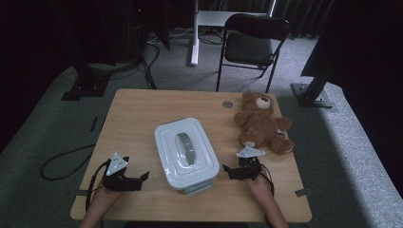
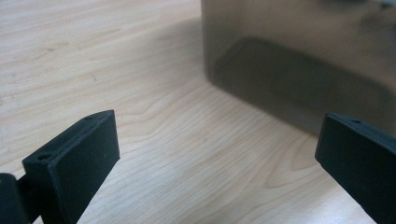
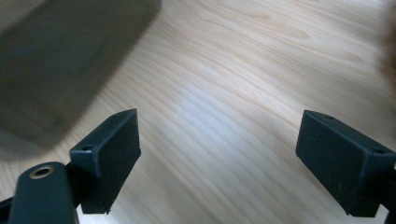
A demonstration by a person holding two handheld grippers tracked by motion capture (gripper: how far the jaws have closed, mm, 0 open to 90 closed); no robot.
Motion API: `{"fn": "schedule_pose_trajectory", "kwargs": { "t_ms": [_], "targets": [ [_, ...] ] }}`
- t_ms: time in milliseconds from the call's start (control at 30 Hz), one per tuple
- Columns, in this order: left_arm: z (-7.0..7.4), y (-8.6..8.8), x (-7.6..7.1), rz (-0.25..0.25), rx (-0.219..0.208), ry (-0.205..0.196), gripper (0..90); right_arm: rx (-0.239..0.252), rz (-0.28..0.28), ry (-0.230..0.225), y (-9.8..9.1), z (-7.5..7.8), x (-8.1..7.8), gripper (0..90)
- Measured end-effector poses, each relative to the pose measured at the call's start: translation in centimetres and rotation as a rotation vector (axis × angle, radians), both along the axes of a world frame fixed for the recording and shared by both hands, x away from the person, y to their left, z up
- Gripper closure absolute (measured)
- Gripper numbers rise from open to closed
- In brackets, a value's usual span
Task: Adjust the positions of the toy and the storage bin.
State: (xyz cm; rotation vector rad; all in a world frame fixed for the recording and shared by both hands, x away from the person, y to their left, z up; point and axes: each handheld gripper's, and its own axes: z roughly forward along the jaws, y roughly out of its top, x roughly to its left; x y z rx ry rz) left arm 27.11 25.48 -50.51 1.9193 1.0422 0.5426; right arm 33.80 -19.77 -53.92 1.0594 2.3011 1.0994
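Two forearms come in from the near edge of the wooden worktop (image 1: 142, 102), each hand carrying a tool. Left tool (image 1: 142, 178) sits low over the wood near the front left corner, its black jaws pointing toward the white lidded box (image 1: 186, 152) and standing wide apart with nothing between them; in the left gripper view (image 2: 217, 154) bare wood grain shows in the gap, and the box's side wall (image 2: 299, 60) rises just beyond, close to the right-hand jaw but apart from it. Right tool (image 1: 227, 170) lies just beside the box's near right corner, jaws likewise spread wide and gripping nothing; the right gripper view (image 3: 217, 154) shows wood between them, with the box (image 3: 60, 60) blurred at upper left, near but not touching as far as the blur allows me to say.

The box stands at the middle of the worktop, turned a little askew, its lid on and a grey handle (image 1: 186, 148) running along the top. A brown teddy bear (image 1: 262, 122) lies at the far right of the worktop, its feet pointing toward the right tool and near it. A small round metal disc (image 1: 227, 104) is set in the worktop just left of the bear's head. Beyond the worktop, a black folding chair (image 1: 252, 45) stands on grey carpet.
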Motion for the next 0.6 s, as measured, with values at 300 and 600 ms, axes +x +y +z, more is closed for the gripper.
{"fn": "schedule_pose_trajectory", "kwargs": {
  "t_ms": [300, 600],
  "targets": [
    [2.5, 0.7, -1.6, 0.009, -0.027, -0.038, 0.4, 0.020, -0.058, -0.011, -3.7, -0.3, -2.3, 13.0],
    [5.0, 0.6, -2.4, -0.035, -0.047, 0.045, 0.5, 0.028, -0.117, 0.002, -6.9, -1.1, -4.3, 13.0]
  ]
}}
